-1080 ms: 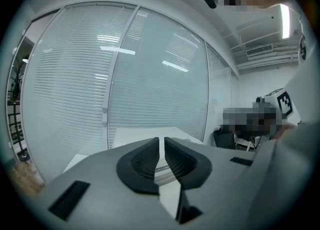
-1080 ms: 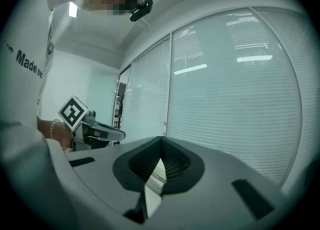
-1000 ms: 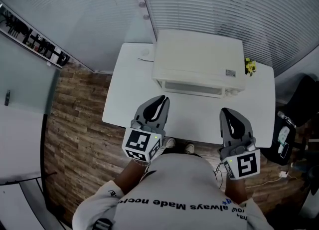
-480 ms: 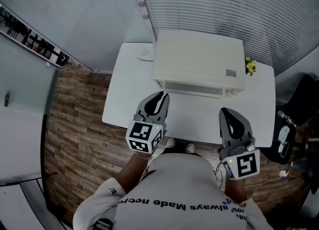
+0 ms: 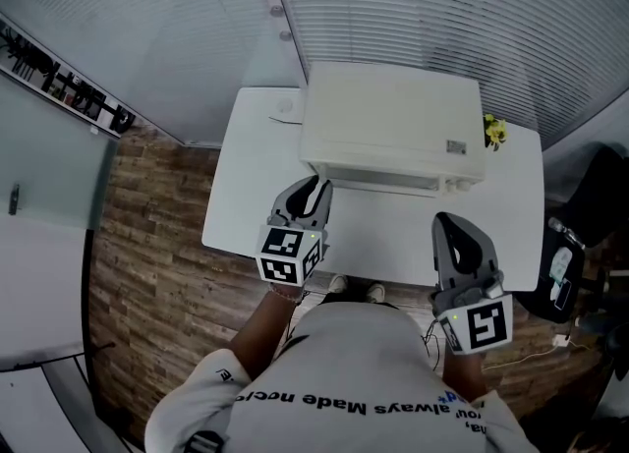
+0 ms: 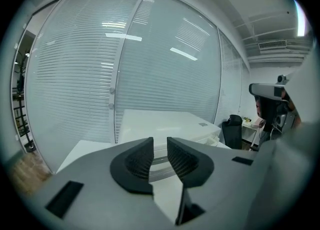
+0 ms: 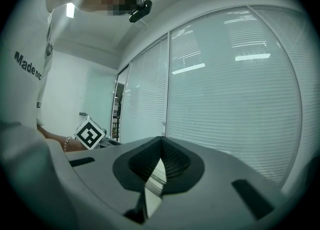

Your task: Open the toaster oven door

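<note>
A white toaster oven stands at the back of a white table, its door shut and facing me. My left gripper hovers just in front of the door's left part, jaws a narrow gap apart with nothing between them. In the left gripper view the oven shows straight ahead beyond the left gripper. My right gripper hangs over the table's front right, short of the oven, tips pressed together. The right gripper looks up at the blinds, and no oven shows there.
Window blinds run behind the table. A small yellow flower sits beside the oven's right end. A black chair stands off the table's right side. Wooden floor lies to the left.
My left gripper has moved forward toward the oven door, its marker cube rising away from my body. The right gripper has stayed where it was.
</note>
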A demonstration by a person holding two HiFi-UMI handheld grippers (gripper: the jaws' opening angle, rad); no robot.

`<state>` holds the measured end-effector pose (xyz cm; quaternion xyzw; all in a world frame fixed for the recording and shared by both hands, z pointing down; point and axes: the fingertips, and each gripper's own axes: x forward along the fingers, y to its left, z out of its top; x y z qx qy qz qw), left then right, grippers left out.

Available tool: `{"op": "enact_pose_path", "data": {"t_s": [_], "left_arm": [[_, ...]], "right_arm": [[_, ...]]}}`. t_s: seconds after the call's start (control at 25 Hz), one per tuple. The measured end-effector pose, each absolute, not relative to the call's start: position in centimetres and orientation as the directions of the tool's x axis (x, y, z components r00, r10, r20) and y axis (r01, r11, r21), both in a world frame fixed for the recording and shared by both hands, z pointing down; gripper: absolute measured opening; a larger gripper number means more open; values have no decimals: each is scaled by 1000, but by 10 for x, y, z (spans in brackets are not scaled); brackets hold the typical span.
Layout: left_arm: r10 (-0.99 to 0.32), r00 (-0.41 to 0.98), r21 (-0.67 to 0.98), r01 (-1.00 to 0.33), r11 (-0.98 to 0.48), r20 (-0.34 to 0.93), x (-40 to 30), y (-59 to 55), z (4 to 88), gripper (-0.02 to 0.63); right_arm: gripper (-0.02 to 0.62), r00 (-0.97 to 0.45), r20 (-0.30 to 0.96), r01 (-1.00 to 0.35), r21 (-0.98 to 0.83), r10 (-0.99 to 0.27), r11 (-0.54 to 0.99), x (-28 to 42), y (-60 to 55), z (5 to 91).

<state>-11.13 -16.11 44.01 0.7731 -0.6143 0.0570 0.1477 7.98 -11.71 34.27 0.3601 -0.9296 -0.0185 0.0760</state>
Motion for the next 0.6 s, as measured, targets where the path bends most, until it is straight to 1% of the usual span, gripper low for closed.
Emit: {"op": "enact_pose_path", "data": {"t_s": [0.36, 0.6], "left_arm": [[-910, 237, 180, -966, -185, 340, -122, -182, 474, 80], [-894, 240, 207, -963, -171, 379, -128, -195, 494, 103]], "right_arm": [[8, -728, 131, -668, 85, -672, 740, 73, -124, 346], [8, -731, 135, -664, 81, -669, 743, 69, -128, 348]]}}
